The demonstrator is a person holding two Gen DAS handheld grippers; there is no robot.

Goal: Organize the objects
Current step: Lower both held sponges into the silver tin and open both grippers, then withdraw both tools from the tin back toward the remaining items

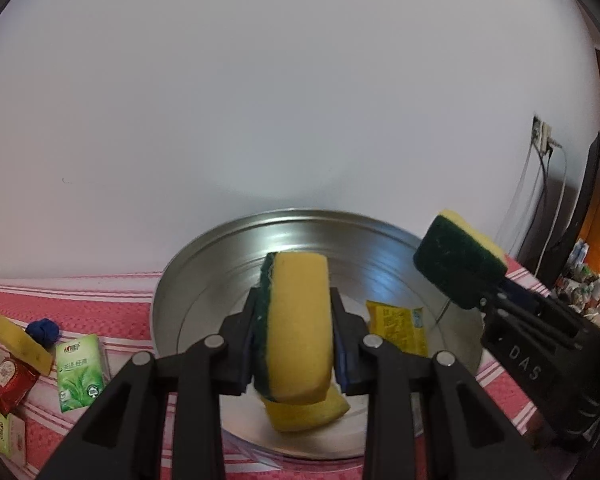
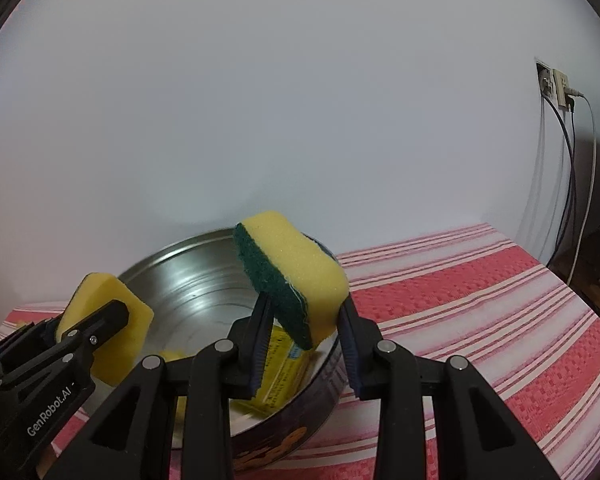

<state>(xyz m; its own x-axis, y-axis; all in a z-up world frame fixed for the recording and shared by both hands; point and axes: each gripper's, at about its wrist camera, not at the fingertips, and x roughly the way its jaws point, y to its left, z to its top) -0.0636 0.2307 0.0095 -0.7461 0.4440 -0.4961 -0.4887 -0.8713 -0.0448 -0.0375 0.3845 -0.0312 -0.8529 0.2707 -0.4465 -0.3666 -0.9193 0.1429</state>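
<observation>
Yellow packet [image 2: 279, 372] half hidden behind sponge [image 2: 296, 276]

Packets [image 1: 4, 392] cut off at left edge; yellow packet's [image 1: 400, 330] print perhaps too blurred to read.

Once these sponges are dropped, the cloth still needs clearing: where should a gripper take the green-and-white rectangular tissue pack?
Pinch the green-and-white tissue pack across its long edges, coming down from above: it lies flat on the red striped cloth, and both long sides look clear.
</observation>
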